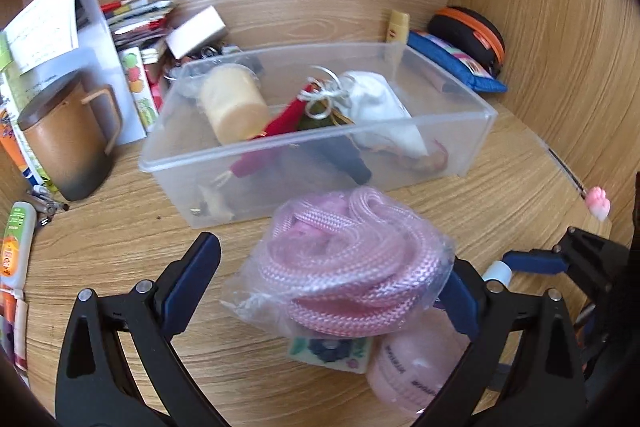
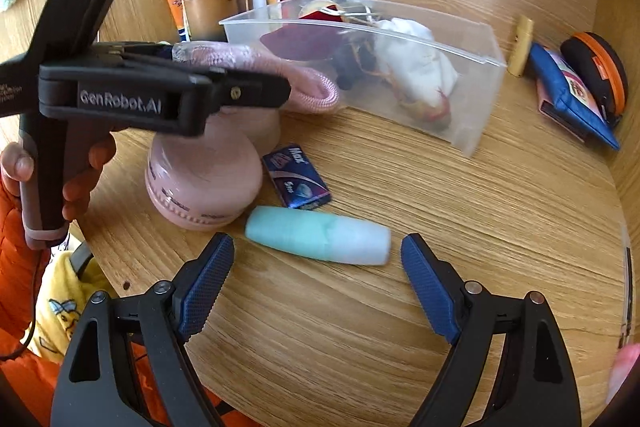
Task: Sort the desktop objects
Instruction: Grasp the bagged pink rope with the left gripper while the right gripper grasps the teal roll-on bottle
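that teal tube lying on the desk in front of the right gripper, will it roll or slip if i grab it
The teal tube lies on its side on the bare desk and looks round, so a nudge would probably roll it. Its surface looks smooth, so it may slip. The open right gripper has textured pads, which should help.

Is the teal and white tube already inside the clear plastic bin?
No, the teal and white tube lies on the wooden desk in front of the open right gripper, outside the clear plastic bin.
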`<act>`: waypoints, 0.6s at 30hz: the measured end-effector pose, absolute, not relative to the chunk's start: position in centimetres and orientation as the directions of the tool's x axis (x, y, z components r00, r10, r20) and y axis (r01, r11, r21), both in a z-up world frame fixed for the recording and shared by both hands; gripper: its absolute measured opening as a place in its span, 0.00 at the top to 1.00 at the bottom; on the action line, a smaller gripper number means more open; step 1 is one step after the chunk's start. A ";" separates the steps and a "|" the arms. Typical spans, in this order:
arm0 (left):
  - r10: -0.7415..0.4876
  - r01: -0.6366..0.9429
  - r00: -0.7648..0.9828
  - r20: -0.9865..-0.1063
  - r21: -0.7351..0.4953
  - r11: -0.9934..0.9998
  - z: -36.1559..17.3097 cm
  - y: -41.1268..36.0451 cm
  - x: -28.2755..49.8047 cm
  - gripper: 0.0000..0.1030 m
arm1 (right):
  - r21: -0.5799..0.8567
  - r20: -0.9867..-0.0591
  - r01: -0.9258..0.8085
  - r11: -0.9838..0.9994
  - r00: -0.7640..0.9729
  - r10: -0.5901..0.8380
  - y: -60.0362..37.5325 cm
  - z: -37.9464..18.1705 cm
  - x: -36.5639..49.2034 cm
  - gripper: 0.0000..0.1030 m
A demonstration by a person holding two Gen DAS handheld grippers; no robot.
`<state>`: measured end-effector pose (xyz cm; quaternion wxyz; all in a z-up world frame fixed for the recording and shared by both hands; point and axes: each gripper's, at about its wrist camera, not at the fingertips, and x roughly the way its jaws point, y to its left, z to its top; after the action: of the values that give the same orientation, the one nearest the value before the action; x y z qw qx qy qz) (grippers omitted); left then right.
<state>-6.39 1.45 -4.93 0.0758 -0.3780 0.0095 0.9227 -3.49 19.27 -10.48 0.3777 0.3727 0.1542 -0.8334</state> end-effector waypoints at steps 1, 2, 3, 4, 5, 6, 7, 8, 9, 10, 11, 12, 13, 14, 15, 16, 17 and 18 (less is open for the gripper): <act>0.133 -0.143 -0.705 -0.696 -0.044 -0.989 -4.8 1.2 -6.4 0.03 | 0.020 -0.738 0.739 -0.673 -0.443 -0.509 19.1 -10.5 -3.6 0.19; 0.135 -0.143 -0.703 -0.699 -0.047 -0.989 -4.9 0.9 -6.4 0.03 | 0.012 -0.734 0.732 -0.681 -0.456 -0.503 19.1 -10.6 -3.6 0.19; 0.134 -0.142 -0.700 -0.701 -0.047 -0.989 -4.9 0.9 -6.5 0.03 | 0.009 -0.731 0.725 -0.689 -0.465 -0.499 19.0 -10.6 -3.8 0.19; 0.131 -0.139 -0.696 -0.706 -0.046 -0.989 -5.0 0.8 -6.7 0.02 | 0.010 -0.727 0.717 -0.697 -0.473 -0.497 19.1 -10.6 -4.0 0.19; 0.127 -0.137 -0.690 -0.713 -0.044 -0.990 -5.2 0.8 -6.8 0.03 | 0.010 -0.723 0.710 -0.704 -0.481 -0.496 19.2 -10.7 -4.1 0.19; 0.127 -0.137 -0.683 -0.720 -0.045 -0.990 -5.4 0.8 -7.0 0.03 | 0.012 -0.720 0.707 -0.707 -0.485 -0.497 19.3 -10.7 -4.1 0.19; 0.131 -0.139 -0.675 -0.726 -0.049 -0.989 -5.6 0.9 -7.2 0.03 | 0.013 -0.715 0.700 -0.714 -0.492 -0.496 19.5 -10.7 -4.2 0.19; 0.134 -0.141 -0.668 -0.732 -0.053 -0.989 -5.8 1.0 -7.3 0.03 | 0.010 -0.712 0.695 -0.719 -0.499 -0.493 19.5 -10.7 -4.3 0.21; 0.140 -0.144 -0.663 -0.736 -0.059 -0.988 -5.9 1.1 -7.5 0.03 | 0.006 -0.711 0.690 -0.724 -0.506 -0.489 19.5 -10.7 -4.3 0.21; 0.153 -0.153 -0.657 -0.739 -0.069 -0.986 -6.0 1.2 -7.7 0.03 | -0.003 -0.709 0.688 -0.725 -0.513 -0.484 19.6 -10.7 -4.3 0.21; 0.167 -0.163 -0.650 -0.741 -0.079 -0.984 -6.0 1.4 -7.8 0.03 | -0.008 -0.708 0.687 -0.727 -0.517 -0.481 19.7 -10.7 -4.3 0.23; 0.172 -0.166 -0.646 -0.744 -0.083 -0.983 -6.1 1.6 -8.1 0.03 | -0.011 -0.705 0.687 -0.726 -0.520 -0.482 19.8 -10.7 -4.4 0.24; 0.172 -0.167 -0.642 -0.748 -0.083 -0.982 -6.2 1.7 -8.3 0.03 | -0.009 -0.705 0.690 -0.724 -0.518 -0.484 19.9 -10.6 -4.4 0.26; 0.174 -0.167 -0.638 -0.750 -0.085 -0.982 -6.3 1.9 -8.6 0.03 | -0.010 -0.704 0.688 -0.725 -0.520 -0.483 20.1 -10.6 -4.4 0.30; 0.176 -0.167 -0.636 -0.752 -0.089 -0.982 -6.3 2.0 -8.8 0.03 | -0.009 -0.705 0.688 -0.726 -0.520 -0.483 20.2 -10.6 -4.5 0.31; 0.180 -0.165 -0.633 -0.753 -0.096 -0.982 -6.4 2.0 -9.0 0.03 | -0.007 -0.706 0.686 -0.727 -0.519 -0.482 20.3 -10.6 -4.6 0.31; 0.182 -0.161 -0.632 -0.754 -0.103 -0.982 -6.4 1.9 -9.3 0.03 | -0.004 -0.705 0.682 -0.731 -0.520 -0.482 20.6 -10.5 -4.8 0.31; 0.188 -0.157 -0.629 -0.754 -0.113 -0.981 -6.4 1.8 -9.5 0.03 | -0.004 -0.705 0.678 -0.735 -0.523 -0.479 20.7 -10.6 -4.9 0.31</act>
<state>-9.54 1.82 -6.45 0.0957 -0.4199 -0.0183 0.9023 -4.89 20.74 -10.58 0.3358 0.3543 0.1406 -0.8614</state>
